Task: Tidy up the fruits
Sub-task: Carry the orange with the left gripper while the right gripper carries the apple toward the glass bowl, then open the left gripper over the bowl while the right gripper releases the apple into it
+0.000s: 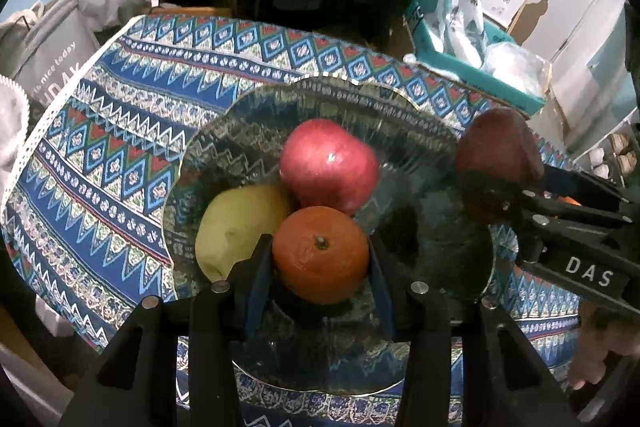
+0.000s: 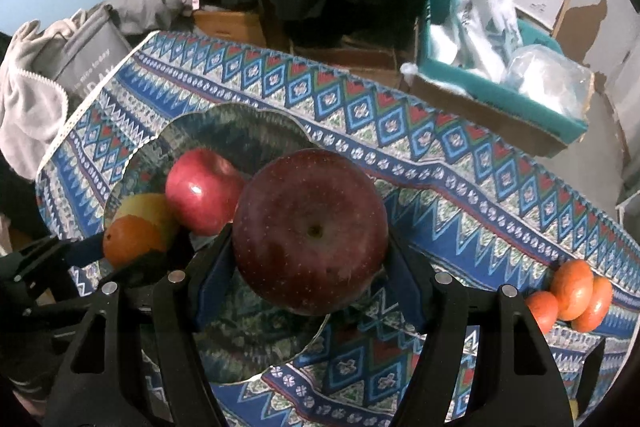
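My left hand-held gripper (image 1: 320, 267) is clenching a round orange (image 1: 320, 254) over the glass plate (image 1: 400, 107), beside a red apple (image 1: 329, 165). My right hand-held gripper (image 2: 310, 267) is grasping a dark red apple (image 2: 310, 237) above the plate's edge.

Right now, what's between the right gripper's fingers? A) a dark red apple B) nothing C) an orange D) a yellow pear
A: the right wrist view shows the right gripper with its fingers pressed on either side of a dark red apple above the glass plate; the orange sits in the left gripper.
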Tool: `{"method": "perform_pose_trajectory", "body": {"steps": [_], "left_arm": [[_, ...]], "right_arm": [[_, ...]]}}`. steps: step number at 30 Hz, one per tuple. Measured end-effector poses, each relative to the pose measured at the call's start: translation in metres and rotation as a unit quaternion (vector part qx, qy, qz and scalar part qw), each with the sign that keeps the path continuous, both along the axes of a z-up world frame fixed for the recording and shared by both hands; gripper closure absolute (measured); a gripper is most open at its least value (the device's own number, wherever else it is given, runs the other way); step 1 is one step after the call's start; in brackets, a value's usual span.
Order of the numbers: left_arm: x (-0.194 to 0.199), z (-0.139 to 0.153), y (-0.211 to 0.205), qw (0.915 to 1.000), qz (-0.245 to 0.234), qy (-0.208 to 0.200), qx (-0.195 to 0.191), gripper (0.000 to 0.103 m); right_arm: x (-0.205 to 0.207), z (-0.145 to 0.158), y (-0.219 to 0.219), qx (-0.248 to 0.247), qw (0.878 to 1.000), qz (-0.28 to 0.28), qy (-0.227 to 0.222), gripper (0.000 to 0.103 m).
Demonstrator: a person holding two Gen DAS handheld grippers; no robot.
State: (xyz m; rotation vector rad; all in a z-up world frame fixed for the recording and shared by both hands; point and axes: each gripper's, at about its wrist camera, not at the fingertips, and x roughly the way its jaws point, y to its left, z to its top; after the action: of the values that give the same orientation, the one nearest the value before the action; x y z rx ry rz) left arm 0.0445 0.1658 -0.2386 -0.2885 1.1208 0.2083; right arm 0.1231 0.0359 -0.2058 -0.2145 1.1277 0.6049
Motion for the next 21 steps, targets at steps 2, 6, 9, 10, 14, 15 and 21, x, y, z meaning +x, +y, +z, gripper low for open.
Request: {"method": "perform_pose_trajectory", "body": {"steps": [2, 6, 9, 10, 14, 15, 21], "left_arm": [[0.001, -0.005, -0.002, 1.0, -0.002, 0.005, 0.004, 0.056], [0.002, -0.009, -0.007, 0.9999, -0.007, 0.011, 0.01, 0.056], [0.002, -0.013, -0.007, 0.9998, -0.008, 0.016, 0.004, 0.056], [0.002, -0.013, -0.007, 0.9998, -0.008, 0.016, 0.001, 0.056], [0.001, -0.014, -0.007, 0.9998, -0.007, 0.019, -0.004, 0.056], [0.001, -0.014, -0.007, 0.9998, -0.007, 0.019, -0.005, 0.056], [0.002, -0.014, -0.008, 0.9996, -0.007, 0.023, -0.011, 0.044]], "right_arm": [[0.001, -0.003, 0.002, 0.0, 1.0, 0.004, 0.005, 0.032], [0.001, -0.012, 0.006, -0.006, 1.0, 0.018, 0.02, 0.032], [0.0, -0.019, 0.008, -0.013, 0.999, 0.023, 0.027, 0.032], [-0.001, -0.021, 0.009, -0.015, 0.999, 0.027, 0.03, 0.032], [-0.002, -0.024, 0.01, -0.018, 0.999, 0.031, 0.033, 0.032], [-0.001, -0.024, 0.01, -0.017, 0.999, 0.03, 0.034, 0.031], [0.002, -0.025, 0.008, -0.007, 0.999, 0.024, 0.045, 0.031]]}}
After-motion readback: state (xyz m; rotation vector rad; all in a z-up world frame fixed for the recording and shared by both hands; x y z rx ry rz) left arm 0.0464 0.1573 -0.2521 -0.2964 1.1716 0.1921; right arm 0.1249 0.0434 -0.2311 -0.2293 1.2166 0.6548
